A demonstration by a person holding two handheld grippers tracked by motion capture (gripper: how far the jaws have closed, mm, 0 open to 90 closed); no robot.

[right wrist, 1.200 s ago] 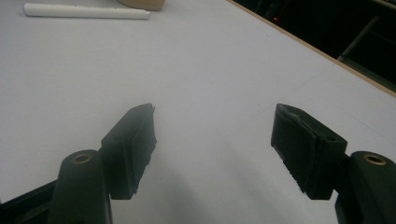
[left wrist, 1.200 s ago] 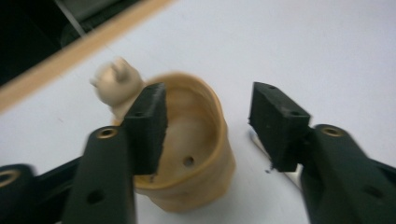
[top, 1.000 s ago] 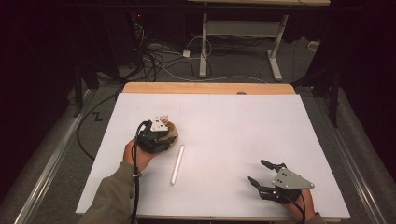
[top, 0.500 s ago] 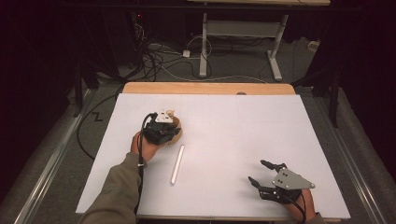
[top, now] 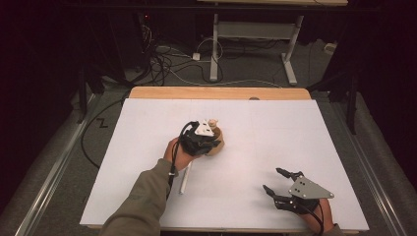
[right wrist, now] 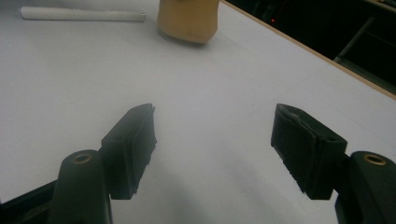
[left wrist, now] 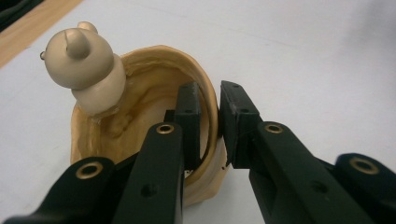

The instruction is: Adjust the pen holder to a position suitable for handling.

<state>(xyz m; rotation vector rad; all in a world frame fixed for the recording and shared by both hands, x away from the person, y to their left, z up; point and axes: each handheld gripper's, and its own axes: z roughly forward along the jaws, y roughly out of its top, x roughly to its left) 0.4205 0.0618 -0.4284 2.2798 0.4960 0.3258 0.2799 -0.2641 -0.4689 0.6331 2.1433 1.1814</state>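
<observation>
Jaws of our left gripper (left wrist: 208,126) pinch the wall of the cup (left wrist: 140,135) — one jaw inside, one outside, with only the thin tan wall between them. So we have a tight hold on it. The cup looks like rough clay, and a little round figure (left wrist: 86,70) sits on its far rim. In the high view the cup (top: 215,142) is near the middle of the white surface (top: 255,123), a bit toward the left edge, with our left gripper (top: 200,140) right over it.

A white stick (top: 185,178) lies just beside our left hand, toward the near edge. Nothing holds it.

Our right gripper (top: 279,186) waits near the near right corner, well apart from the cup. Its jaws stand wide open with nothing in them. In the right gripper view we see the bare surface between them, and the cup (right wrist: 188,18) and the stick (right wrist: 81,14) far off.

We think the step in hand is the grab — the cup is gripped by its wall. We cannot tell if it sits on the surface or is a bit off it.

Next we would lift it or slide it. The wall is thin and the hold is on one side only, so the cup may tip. We should move slowly and keep it level, and mind the little figure on the rim.
</observation>
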